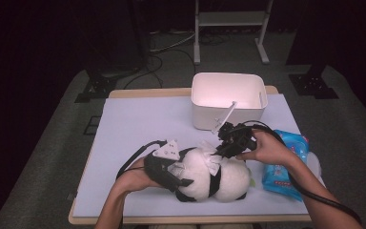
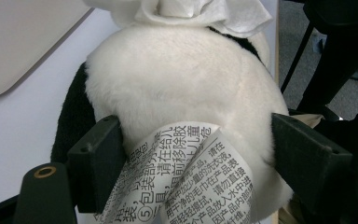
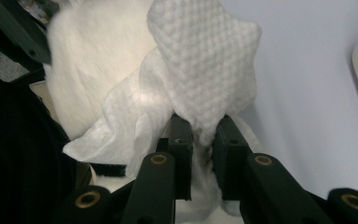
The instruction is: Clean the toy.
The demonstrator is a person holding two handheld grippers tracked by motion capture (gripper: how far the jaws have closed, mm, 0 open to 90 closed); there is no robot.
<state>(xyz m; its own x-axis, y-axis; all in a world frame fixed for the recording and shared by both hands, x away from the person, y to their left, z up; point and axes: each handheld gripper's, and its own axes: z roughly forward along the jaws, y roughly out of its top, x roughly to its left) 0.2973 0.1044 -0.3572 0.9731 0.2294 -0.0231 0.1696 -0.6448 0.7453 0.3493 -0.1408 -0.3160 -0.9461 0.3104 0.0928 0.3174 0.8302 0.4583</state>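
Wiping step: left tool, low centre, clamps the panda; right tool pinches a wipe. Next, rub across fur.

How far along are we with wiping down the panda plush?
Done: a wet wipe is out of the blue pack and pinched in the right hand-held gripper. In hand: the left hand-held gripper clamps the panda plush steady on the table while the wipe rests on its white fur. Left: probably the wiping itself, then perhaps dropping the wipe in the white bin.

Black-and-white plush panda, white dimpled wipe, blue packet, seemingly patterned.
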